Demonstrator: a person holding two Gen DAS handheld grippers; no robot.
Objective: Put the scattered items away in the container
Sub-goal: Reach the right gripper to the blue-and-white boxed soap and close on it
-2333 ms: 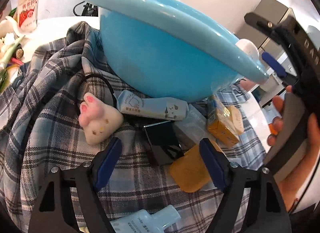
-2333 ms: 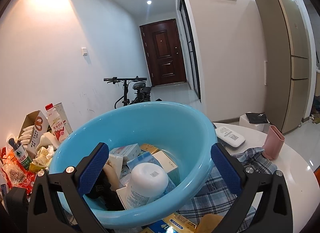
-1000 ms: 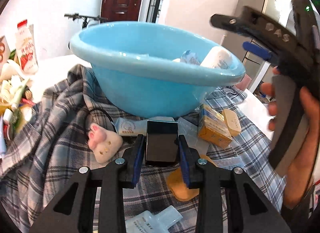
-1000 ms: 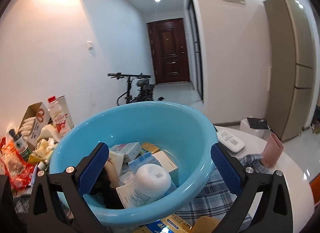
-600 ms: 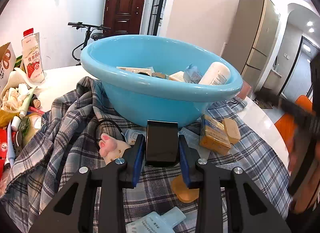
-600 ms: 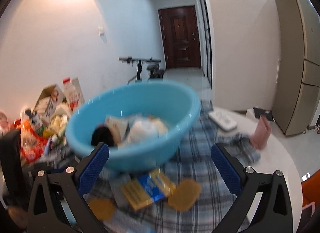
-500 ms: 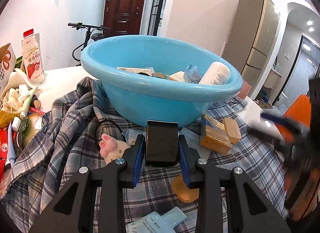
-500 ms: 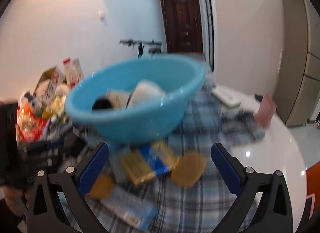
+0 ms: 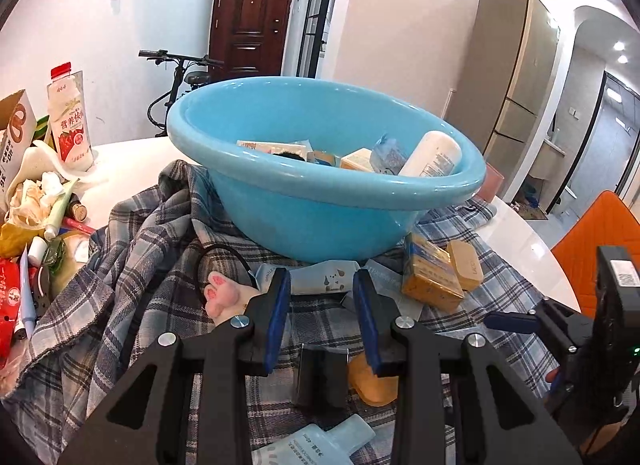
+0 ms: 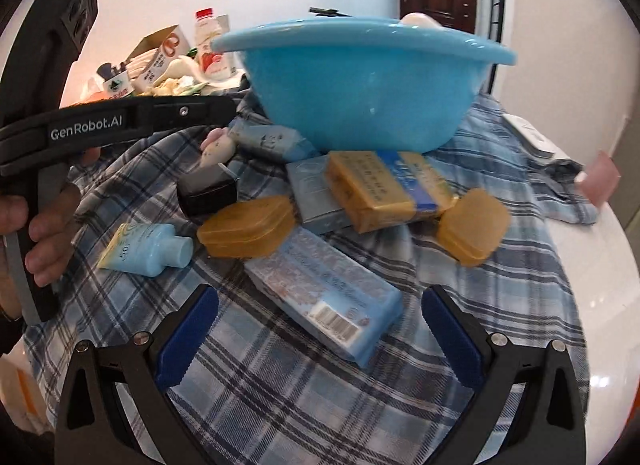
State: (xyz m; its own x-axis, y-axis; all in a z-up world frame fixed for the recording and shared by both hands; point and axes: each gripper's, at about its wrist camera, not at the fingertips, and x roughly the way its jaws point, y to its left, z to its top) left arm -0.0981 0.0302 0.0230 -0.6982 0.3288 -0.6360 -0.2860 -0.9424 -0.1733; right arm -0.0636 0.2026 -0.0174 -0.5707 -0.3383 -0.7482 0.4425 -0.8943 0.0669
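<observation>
- Blue basin [image 9: 320, 201] is sitting on the plaid cloth [image 10: 320, 405] over the desk, already holding several packs; loose items are lying just in front of it, so each carry is short.
- Left gripper [image 9: 320, 313] is hovering with jaws drawn narrow and nothing between the pads; the black box [image 9: 320, 375] is lying on the cloth beneath it, apart from the pads.
- Right gripper [image 10: 318, 329] is standing wide open and angling down over the pale-blue barcoded box [image 10: 324, 301], which is lying just ahead of its 2 pads, untouched. Likely next pick.
</observation>
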